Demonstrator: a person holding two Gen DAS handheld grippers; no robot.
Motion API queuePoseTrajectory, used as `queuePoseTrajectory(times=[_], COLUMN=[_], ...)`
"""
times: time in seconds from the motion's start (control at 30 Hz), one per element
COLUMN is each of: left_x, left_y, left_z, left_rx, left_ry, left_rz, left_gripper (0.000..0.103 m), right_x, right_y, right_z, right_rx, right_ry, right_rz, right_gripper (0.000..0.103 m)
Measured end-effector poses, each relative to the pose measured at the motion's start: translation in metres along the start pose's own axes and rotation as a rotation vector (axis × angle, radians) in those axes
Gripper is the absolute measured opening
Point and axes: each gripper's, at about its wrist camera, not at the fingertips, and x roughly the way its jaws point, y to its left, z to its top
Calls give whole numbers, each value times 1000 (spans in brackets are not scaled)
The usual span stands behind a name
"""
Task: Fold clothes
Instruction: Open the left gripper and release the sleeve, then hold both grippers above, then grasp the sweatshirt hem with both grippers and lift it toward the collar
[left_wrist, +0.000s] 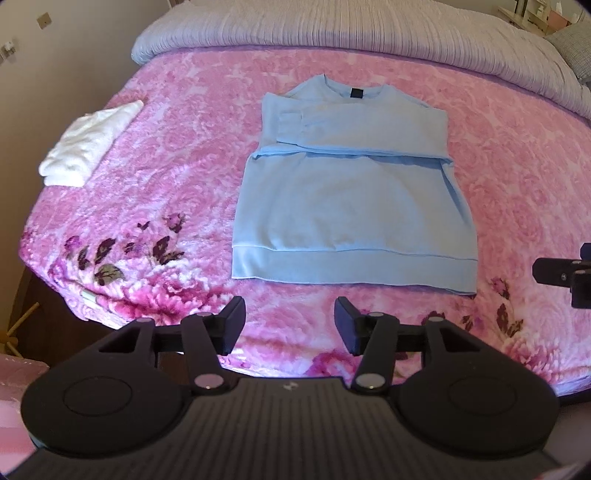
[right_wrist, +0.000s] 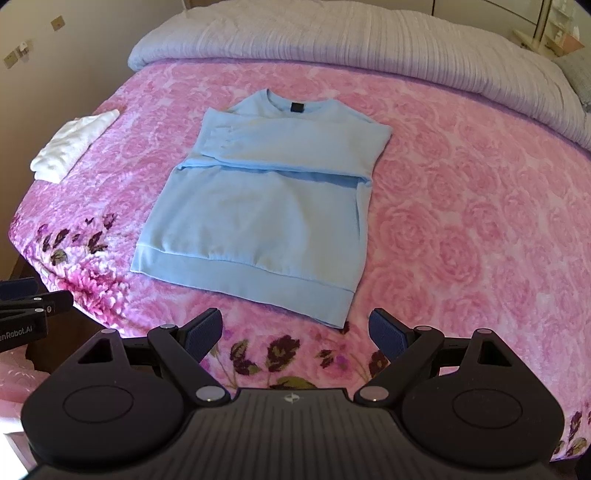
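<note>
Sweatshirt: a light blue sweatshirt (left_wrist: 351, 206) is laid flat on the pink floral blanket (left_wrist: 166, 177), sleeves folded across the chest.
Left gripper (left_wrist: 290, 325): jaws are held apart, nothing between them, near the hem.
Right gripper (right_wrist: 295, 332): jaws are spread wide, empty.
White cloth (left_wrist: 88, 144): folded, well apart from the sweatshirt.

Home bedroom. Wide bed (right_wrist: 461, 192) fills both views, covered with a pink rose-print plush blanket (left_wrist: 177, 155); grey-white ribbed duvet (right_wrist: 332, 37) bunched along the far edge at 12 o'clock. Beige wall with switch plates (right_wrist: 57, 23) at 10 o'clock. Pale furniture (right_wrist: 550, 33) at 1 o'clock, too blurred to identify. Folded white garment (left_wrist: 88, 144) lies on the blanket at 9 o'clock.
</note>
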Motion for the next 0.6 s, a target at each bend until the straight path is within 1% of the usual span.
queuePoseTrajectory(times=[0.1,0.2,0.33,0.4,0.47,0.53,0.6], left_x=[28,69,137,178,215,246,270], left_y=[26,60,98,111,121,130,138], left_z=[13,24,35,39,41,43,45], left_rx=[-26,-70,-89,-85,-86,-106,-136], left_ry=[29,64,117,161,187,201,215], left_rz=[-63,-122,-217,-250,-280,-308,-326], left_gripper=[53,57,58,58,58,58,57], right_x=[17,42,89,112,137,161,181], right_y=[2,-4,-19,-26,-34,-44,-56], right_z=[12,23,31,31,29,23,16], right_rx=[31,89,208,254,300,352,409], right_ry=[14,41,110,132,151,158,166], right_rz=[-4,-12,-50,-73,-103,-122,-122], right_gripper=[89,89,89,89,88,86,83])
